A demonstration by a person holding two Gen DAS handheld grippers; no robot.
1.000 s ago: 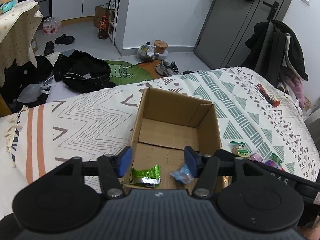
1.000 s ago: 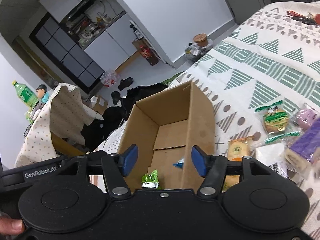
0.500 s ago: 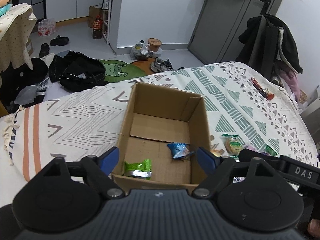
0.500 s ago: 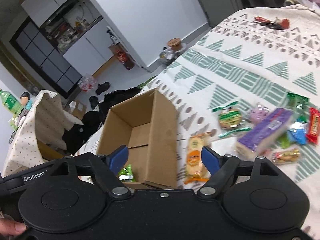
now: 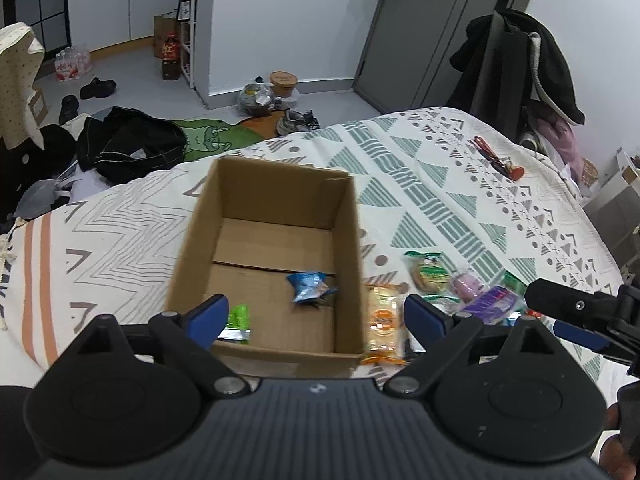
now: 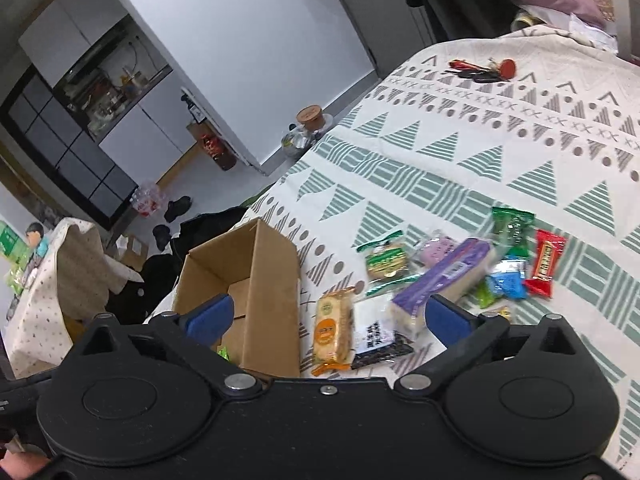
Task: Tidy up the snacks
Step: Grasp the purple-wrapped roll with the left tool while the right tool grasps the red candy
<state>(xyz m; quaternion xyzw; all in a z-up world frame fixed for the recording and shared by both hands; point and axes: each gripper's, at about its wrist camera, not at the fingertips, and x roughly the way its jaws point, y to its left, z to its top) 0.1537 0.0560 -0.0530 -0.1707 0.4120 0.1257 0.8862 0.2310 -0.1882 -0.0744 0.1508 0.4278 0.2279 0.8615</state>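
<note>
- White wall and grey door stand behind a patterned bedspread.
- Grey floor is strewn with shoes and dark clothes.
- White cabinets line the far room.

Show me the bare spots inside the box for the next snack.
The cardboard box is bare across its far half, between the back wall and the blue packet. The near left corner holds the green packet. Outside, the snack pile crowds the bedspread along the box's right wall.

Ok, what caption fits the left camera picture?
Open left gripper over a cardboard box holding a green snack and a blue snack.
</note>
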